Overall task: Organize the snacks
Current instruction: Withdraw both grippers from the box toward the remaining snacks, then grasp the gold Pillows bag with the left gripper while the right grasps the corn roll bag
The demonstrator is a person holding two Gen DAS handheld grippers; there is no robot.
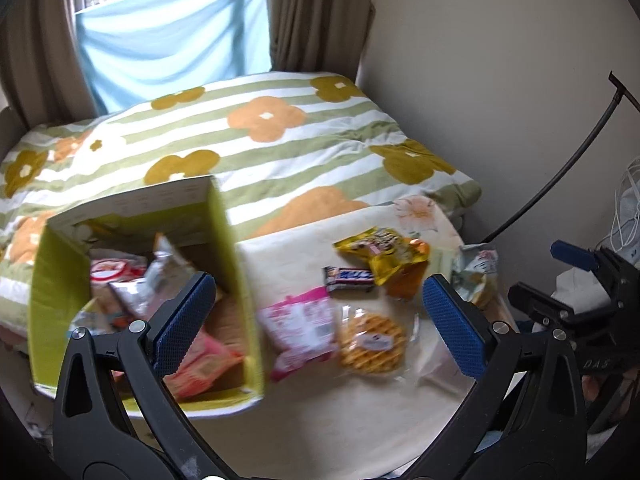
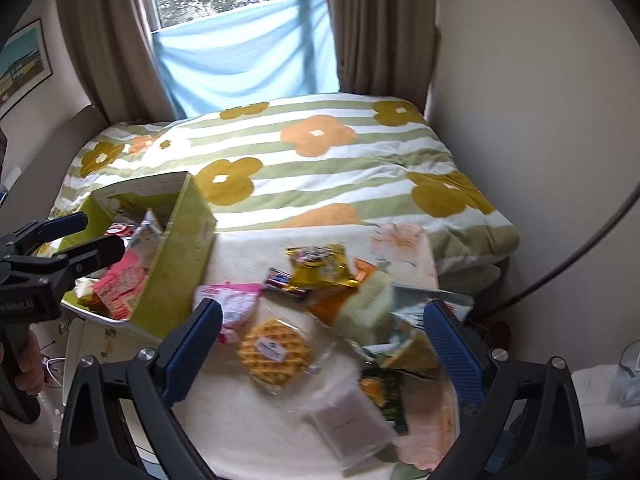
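Note:
A green cardboard box (image 1: 240, 280) (image 2: 180, 264) stands on a cream cloth and holds several snack packets. Loose on the cloth beside it lie a pink packet (image 1: 304, 328) (image 2: 232, 300), a wrapped waffle (image 1: 372, 340) (image 2: 274, 352), a dark chocolate bar (image 1: 350, 278) (image 2: 284, 282) and a yellow bag (image 1: 384, 256) (image 2: 320, 264). My left gripper (image 1: 320, 328) hangs open above the box's right wall and the pink packet, holding nothing. My right gripper (image 2: 324, 356) is open over the waffle, a pale green packet (image 2: 366, 308) and a clear packet (image 2: 348, 424).
A striped floral duvet (image 1: 280, 140) covers the bed behind the cloth. Curtains and a blue sheet hang at the window. A wall runs along the right, with a black cable (image 1: 560, 172) against it. A hand (image 2: 24, 364) holds the left gripper's handle.

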